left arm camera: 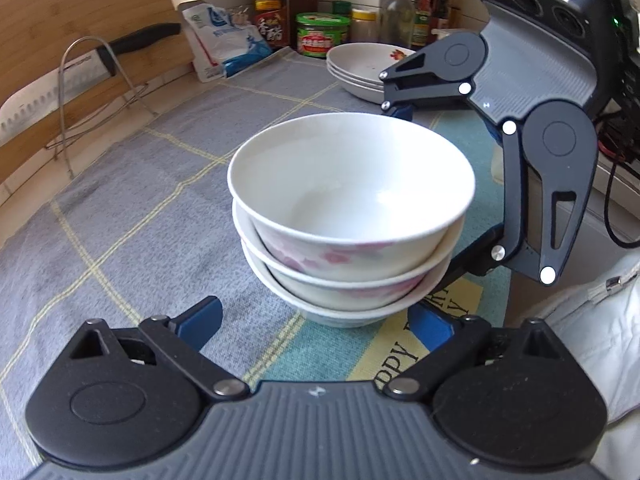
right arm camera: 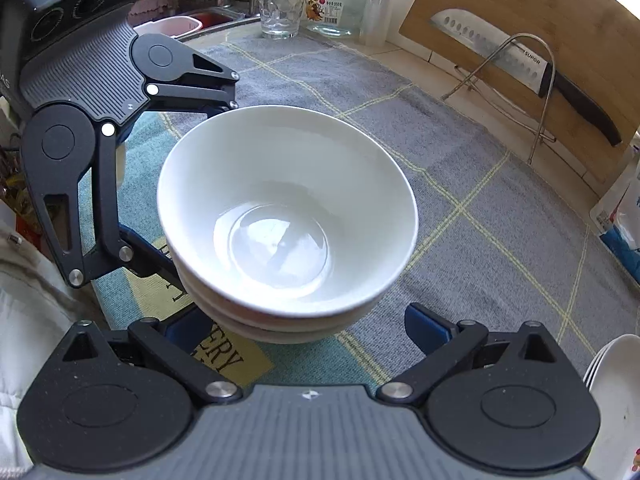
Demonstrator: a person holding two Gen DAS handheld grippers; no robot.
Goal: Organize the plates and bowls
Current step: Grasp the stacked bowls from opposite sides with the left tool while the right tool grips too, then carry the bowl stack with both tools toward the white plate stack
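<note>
A stack of three white bowls (left arm camera: 348, 220) with pink flower prints stands on the grey checked cloth (left arm camera: 152, 184); it also shows in the right wrist view (right arm camera: 288, 216). My left gripper (left arm camera: 320, 320) is open, its blue pads on either side of the stack's base. My right gripper (right arm camera: 308, 328) is open too, straddling the stack from the other side; it shows in the left wrist view (left arm camera: 420, 196). A stack of white plates (left arm camera: 360, 68) sits at the back right, and its edge shows in the right wrist view (right arm camera: 616, 400).
A cutting board (left arm camera: 80, 40) with a knife (left arm camera: 80, 68) in a wire rack (left arm camera: 96, 96) leans at the back left. Sauce bottles (left arm camera: 272, 4), a green tin (left arm camera: 322, 34) and a bag (left arm camera: 224, 36) line the wall. A glass (right arm camera: 278, 8) and jar (right arm camera: 340, 4) stand near the sink.
</note>
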